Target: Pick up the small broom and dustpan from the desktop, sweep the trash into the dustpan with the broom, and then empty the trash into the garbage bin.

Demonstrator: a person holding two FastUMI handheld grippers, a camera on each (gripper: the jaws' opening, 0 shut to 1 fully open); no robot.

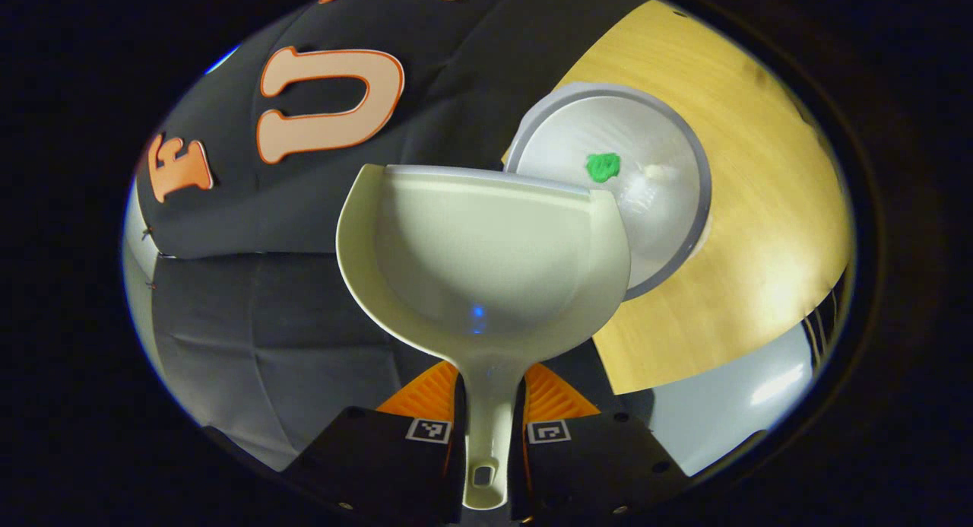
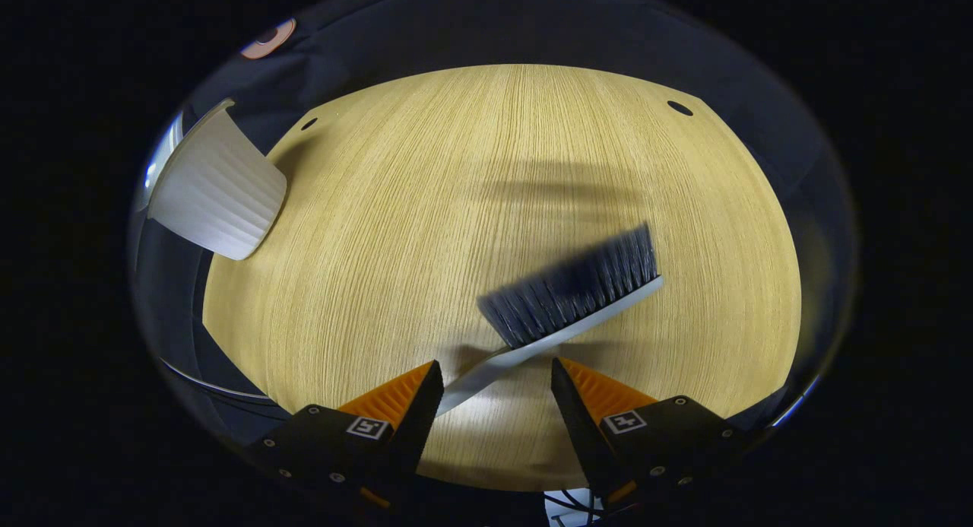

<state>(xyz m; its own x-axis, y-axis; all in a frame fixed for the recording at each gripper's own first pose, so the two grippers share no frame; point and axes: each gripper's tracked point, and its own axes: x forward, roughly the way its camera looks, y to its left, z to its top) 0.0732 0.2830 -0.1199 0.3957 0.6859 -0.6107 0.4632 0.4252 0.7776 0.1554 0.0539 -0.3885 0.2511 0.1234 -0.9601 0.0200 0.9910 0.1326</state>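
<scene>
In the left gripper view, a cream dustpan (image 1: 486, 261) stands up in front of me, and my left gripper (image 1: 490, 417) is shut on its handle. The pan's front lip reaches over the rim of the grey garbage bin (image 1: 688, 230). Inside the bin lie a green scrap (image 1: 603, 166) and a pale crumpled piece (image 1: 655, 174). The pan's bowl looks bare. In the right gripper view, the small broom (image 2: 578, 291), dark bristles on a grey-white back, lies slanted on the wooden table (image 2: 456, 177). My right gripper (image 2: 496, 367) is open around its handle, which runs down towards the left finger.
The bin (image 2: 217, 196) appears as a white ribbed tub at the table's far left corner in the right gripper view. Black cloth hangs behind and beside the table. A light grey floor (image 1: 730, 413) lies below the table edge.
</scene>
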